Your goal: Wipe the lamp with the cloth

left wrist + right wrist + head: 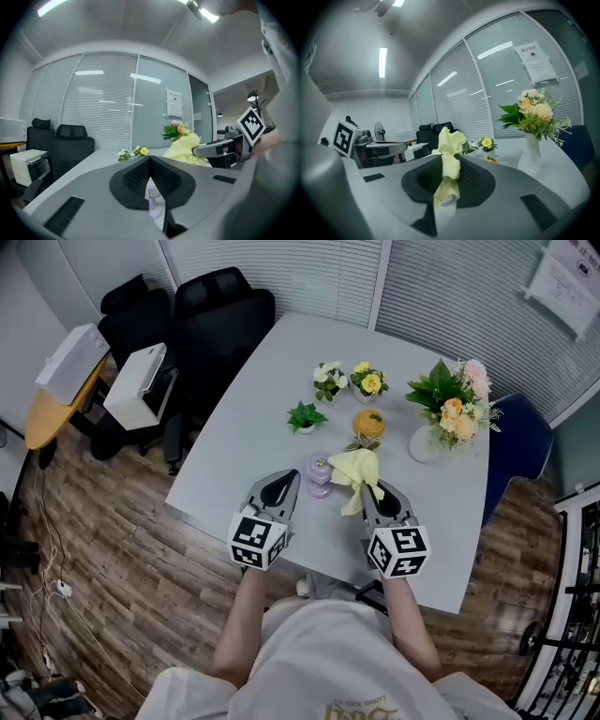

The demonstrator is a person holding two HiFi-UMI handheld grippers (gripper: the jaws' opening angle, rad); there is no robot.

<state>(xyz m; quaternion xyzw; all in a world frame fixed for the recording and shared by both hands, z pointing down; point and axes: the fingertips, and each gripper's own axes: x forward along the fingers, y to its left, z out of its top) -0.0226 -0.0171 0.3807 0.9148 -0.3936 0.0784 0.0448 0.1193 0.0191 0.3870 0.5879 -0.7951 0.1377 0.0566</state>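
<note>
Soft, even light from ceiling strip lights [382, 62]; gripper views bulge fisheye, with dark corners and blurred foreground.

A white vase of flowers [425, 442] is standing on the grey table [246, 442] near three small potted plants [306, 416], and two black office chairs [220, 317] are sitting alongside.
</note>
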